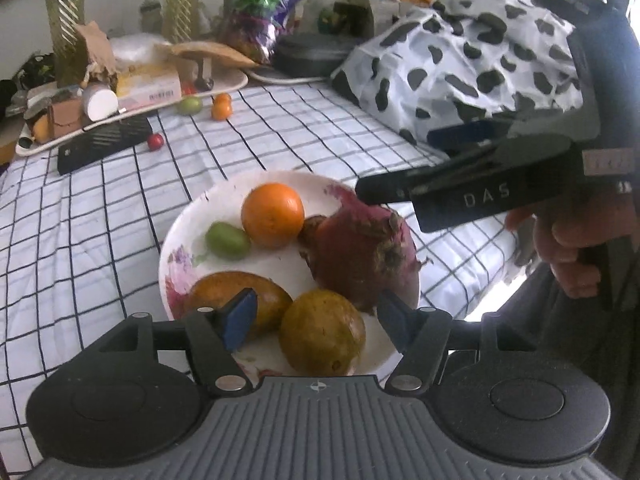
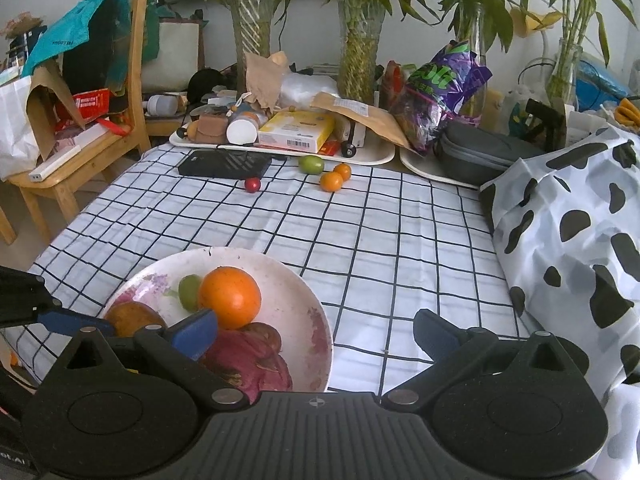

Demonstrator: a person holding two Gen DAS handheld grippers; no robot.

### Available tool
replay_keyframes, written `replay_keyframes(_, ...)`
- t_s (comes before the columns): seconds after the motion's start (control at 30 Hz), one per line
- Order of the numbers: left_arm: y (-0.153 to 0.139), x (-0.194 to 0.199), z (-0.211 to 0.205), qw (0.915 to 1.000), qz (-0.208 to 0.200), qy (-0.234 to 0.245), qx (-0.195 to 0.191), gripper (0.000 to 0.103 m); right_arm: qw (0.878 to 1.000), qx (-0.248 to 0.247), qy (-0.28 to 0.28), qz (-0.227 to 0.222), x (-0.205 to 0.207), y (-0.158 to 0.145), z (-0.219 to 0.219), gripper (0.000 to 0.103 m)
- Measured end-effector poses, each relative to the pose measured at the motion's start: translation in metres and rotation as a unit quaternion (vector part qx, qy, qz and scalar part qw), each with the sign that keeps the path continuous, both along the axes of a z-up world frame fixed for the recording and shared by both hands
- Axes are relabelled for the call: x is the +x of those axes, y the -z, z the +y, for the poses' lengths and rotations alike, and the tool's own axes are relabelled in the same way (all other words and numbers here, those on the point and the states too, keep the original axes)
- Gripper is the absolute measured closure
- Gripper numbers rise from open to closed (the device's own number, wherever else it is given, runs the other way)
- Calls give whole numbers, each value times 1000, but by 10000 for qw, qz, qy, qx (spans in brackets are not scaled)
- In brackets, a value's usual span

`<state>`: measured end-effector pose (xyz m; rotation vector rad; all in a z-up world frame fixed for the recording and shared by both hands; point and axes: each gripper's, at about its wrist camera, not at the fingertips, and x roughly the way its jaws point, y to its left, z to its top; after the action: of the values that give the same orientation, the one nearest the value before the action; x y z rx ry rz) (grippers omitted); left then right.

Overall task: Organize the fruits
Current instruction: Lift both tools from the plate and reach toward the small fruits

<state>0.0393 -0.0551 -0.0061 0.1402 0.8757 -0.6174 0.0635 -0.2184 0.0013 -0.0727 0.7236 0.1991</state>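
My left claw (image 1: pixel 316 320) hangs released over the white flowered plate (image 1: pixel 176 240) at the desk's near edge, already holding five fruits. My right claw (image 2: pixel 316 340) gapes empty. Four small fruits (image 2: pixel 331 181) wait by the far edge.

Left gripper (image 1: pixel 316 316) angled downward, jaws parted, blue pads (image 1: pixel 240 318) gripping nothing. Right gripper (image 2: pixel 316 334) likewise tilted down, jaws spread wide and empty. A bare hand (image 1: pixel 572 248) grasps its handle from beneath.
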Motion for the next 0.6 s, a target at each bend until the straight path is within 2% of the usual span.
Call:
replay_keyframes(0.37, -9, 13, 14, 9978, -276, -599, -99, 38, 9995, 27, 307, 45, 4, 1, -6, 0)
replay_keyframes(0.6, -13, 24, 17, 9950, -519, -840, 111, 38, 9986, 52, 522, 83, 8, 3, -13, 0)
